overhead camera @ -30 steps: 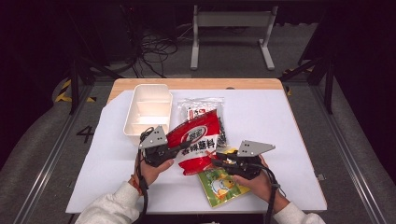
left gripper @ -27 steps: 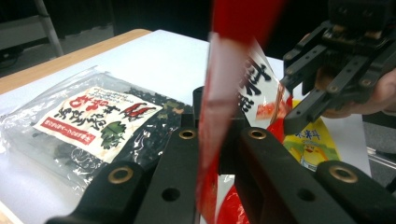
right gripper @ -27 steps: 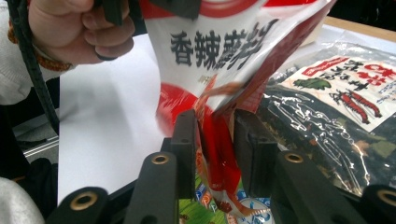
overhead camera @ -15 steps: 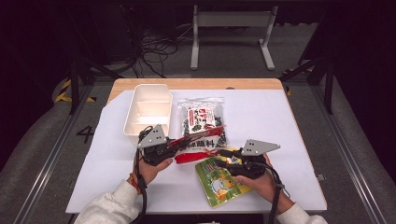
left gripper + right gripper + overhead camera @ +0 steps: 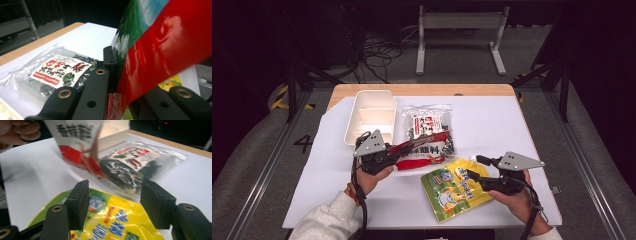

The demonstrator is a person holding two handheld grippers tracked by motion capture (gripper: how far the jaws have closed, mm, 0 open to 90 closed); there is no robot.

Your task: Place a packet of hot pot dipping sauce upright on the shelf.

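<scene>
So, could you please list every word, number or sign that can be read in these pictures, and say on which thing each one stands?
"4": painted on the dark floor left of the table.
White label of the clear plastic bag of dark dried food: red and black characters, too small to read.
Red foil snack bag in the left gripper: white characters, blurred.
Yellow and green snack bag beside the right gripper: blue characters, blurred.

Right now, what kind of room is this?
Probably a lab or recording workspace: a white-covered table stands in a dark room, loose cables lie on the floor behind it, and a metal stand sits beyond.
</scene>
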